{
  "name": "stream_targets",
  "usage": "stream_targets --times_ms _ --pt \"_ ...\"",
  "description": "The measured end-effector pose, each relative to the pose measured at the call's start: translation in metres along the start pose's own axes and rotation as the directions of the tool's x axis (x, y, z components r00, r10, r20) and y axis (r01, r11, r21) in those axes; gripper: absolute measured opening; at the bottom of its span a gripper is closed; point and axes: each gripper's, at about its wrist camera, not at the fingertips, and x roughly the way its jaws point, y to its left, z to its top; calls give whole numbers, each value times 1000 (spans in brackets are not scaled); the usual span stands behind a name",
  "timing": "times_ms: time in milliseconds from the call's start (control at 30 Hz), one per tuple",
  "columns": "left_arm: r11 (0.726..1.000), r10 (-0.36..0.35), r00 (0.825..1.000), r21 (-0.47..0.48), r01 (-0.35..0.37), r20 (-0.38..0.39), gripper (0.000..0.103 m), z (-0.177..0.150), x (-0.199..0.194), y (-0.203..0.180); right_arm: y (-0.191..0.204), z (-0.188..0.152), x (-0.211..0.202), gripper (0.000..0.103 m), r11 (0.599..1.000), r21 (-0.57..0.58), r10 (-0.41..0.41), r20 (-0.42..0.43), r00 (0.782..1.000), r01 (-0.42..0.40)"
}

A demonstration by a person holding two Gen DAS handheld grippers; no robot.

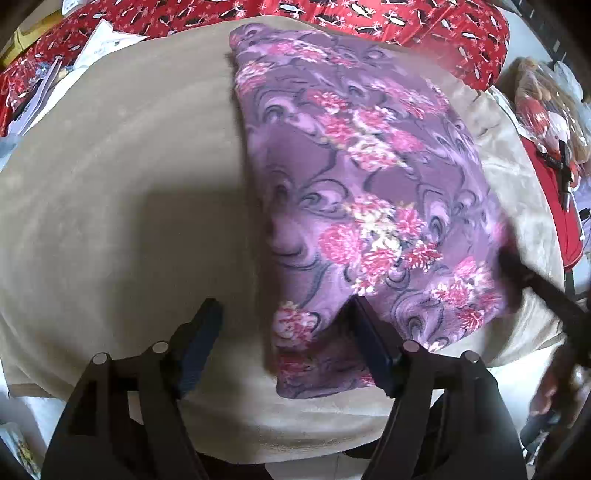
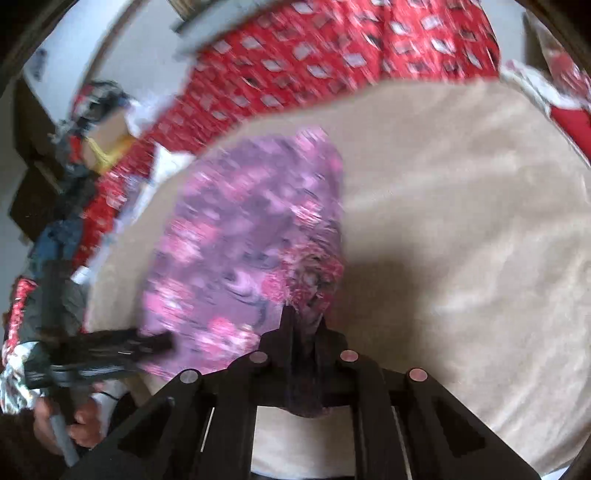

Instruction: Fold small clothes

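Bright daylight, soft shadows; right wrist view heavily motion-blurred, both fisheye-warped with dark corners.

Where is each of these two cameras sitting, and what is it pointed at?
Left wrist: sits on the left gripper, looking forward over its open fingers at the purple floral cloth on the beige blanket.
Right wrist: sits on the right gripper, shut on the cloth's near edge; the left gripper and the person's hand show at lower left.
Shared: the same cloth and blanket, plus the red patterned fabric behind.
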Motion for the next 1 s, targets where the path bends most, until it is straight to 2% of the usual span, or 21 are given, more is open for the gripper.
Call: stream_targets --times_ms 33,67,100,133,200,267,333,433,467,500,533,633,733,800,867,933,967,1000 --pt "1000 1 1000 -2 -1 -3 73 -1 -1 0 -6 -2 8 10 1000 30 3 -41 999 -2" --pt "1000 1 1000 -2 -1 -1 73 -2 -3 0 -10 -3 10 18 997 79 12 -58 998 -7" --pt "1000 7 1000 6 -7 9 73 -3 -6 -2 -13 -3 6 26 994 109 4 -41 999 0" --pt "1000 14 1000 13 -14 14 73 -5 -7 -3 -10 -1 -2 26 992 123 -5 -18 1000 7" --pt "999 31 999 37 -32 24 73 -7 -6 -7 3 4 -22 26 996 87 -42 56 998 37" --pt "999 34 999 37 -35 26 73 -8 -5 -9 24 7 -42 29 999 -1 -32 157 987 33" --pt "999 26 999 28 -27 23 73 -7 -2 -10 33 6 -46 35 999 -46 -20 180 983 29" --pt "1000 9 1000 11 -9 14 73 -6 -1 -8 35 -1 -18 33 997 -60 -50 91 995 56" --pt "1000 7 1000 5 -7 13 73 -13 -4 -3 28 -7 4 33 997 -37 -75 -6 997 74" --pt "1000 1 1000 3 -1 9 73 -13 -4 -2 23 -15 13 33 996 -25 -85 -37 996 84" --pt "1000 -3 1000 0 3 7 73 -14 -5 -1 23 -18 9 33 996 -26 -88 -1 996 88" --pt "999 -41 999 -19 41 18 72 -9 -17 5 34 -9 1 32 991 -42 -127 1 992 127" --pt "995 -85 992 -47 90 95 72 8 -39 8 43 7 -23 35 998 -21 -59 127 990 62" --pt "994 -90 989 -52 97 120 72 19 -43 8 45 17 -30 36 999 -20 -24 170 985 28" --pt "996 -71 992 -50 77 105 72 26 -31 5 49 24 -20 36 999 -34 -23 161 987 28" --pt "998 -39 998 -50 41 53 73 28 -10 6 45 25 7 35 996 -50 -68 89 994 73" --pt "997 -50 998 -52 52 33 73 28 -3 7 41 21 25 35 992 -66 -107 32 994 109" --pt "992 -98 995 -73 100 19 73 27 2 13 39 17 33 35 991 -77 -112 20 994 113"
